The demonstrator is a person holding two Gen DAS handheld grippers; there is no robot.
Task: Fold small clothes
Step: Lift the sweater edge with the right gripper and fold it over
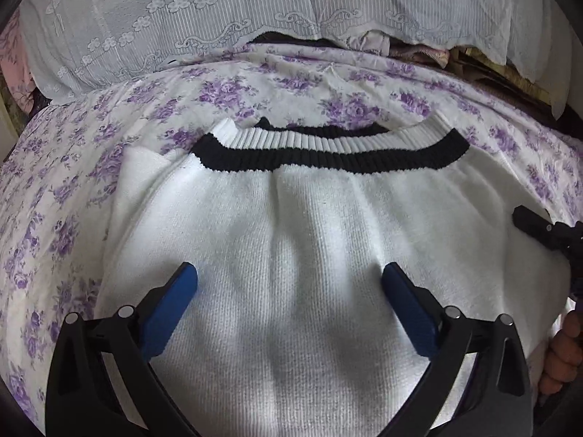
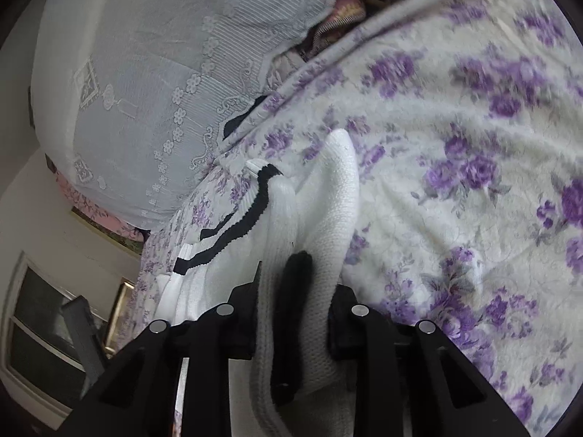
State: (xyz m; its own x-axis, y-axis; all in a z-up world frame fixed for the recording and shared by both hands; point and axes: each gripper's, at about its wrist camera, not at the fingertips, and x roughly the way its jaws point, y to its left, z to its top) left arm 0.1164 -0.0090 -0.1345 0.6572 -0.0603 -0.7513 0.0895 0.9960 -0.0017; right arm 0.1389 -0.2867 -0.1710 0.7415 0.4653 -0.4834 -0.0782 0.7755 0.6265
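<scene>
My right claw [image 2: 295, 313] is clamped on a bunched edge of the white sweater [image 1: 309, 255], my left claw [image 1: 289, 284] gapes empty over its middle on the flowered bedsheet [image 1: 73, 189]; I judge best: lift that edge low, carry it across evenly, left pinning the fold line.

Soft, dim daylight – fisheye bending at dark edges – right view motion-blurred
</scene>
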